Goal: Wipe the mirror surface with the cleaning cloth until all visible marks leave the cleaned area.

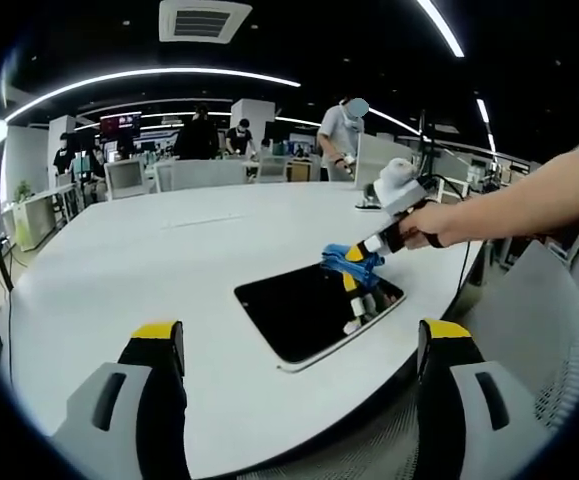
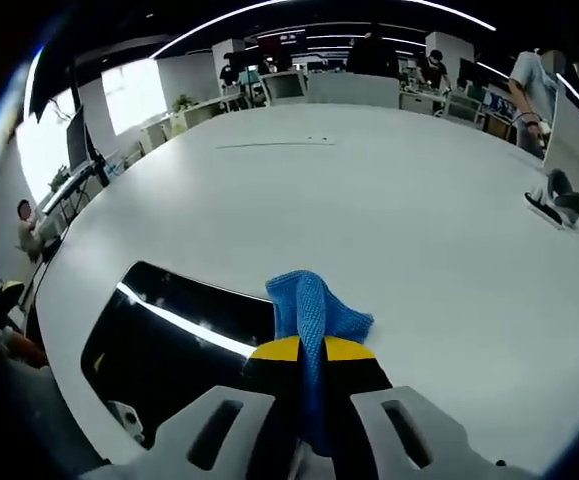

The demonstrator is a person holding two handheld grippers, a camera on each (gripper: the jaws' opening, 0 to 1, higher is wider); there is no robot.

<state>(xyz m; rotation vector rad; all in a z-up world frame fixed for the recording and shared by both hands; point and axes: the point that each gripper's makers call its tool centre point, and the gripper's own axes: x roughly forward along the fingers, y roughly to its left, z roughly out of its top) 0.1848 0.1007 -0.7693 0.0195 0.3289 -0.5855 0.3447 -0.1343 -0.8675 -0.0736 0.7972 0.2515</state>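
The mirror (image 1: 314, 310) lies flat near the counter's (image 1: 149, 270) near edge, dark and reflective. My right fingers (image 2: 311, 352) clench the blue cleaning cloth (image 2: 311, 305) against its right end. My left fingers (image 1: 299, 345) hover released, nearer than the mirror.

A large white bench (image 1: 149, 270) with a rounded edge carries the work. Grey mesh chairs (image 1: 539, 320) stand at its near side. Across the room, several people (image 1: 341, 135) stand among desks and white chairs (image 1: 204, 173), under long ceiling light strips (image 1: 159, 75) and a square air vent (image 1: 204, 18).
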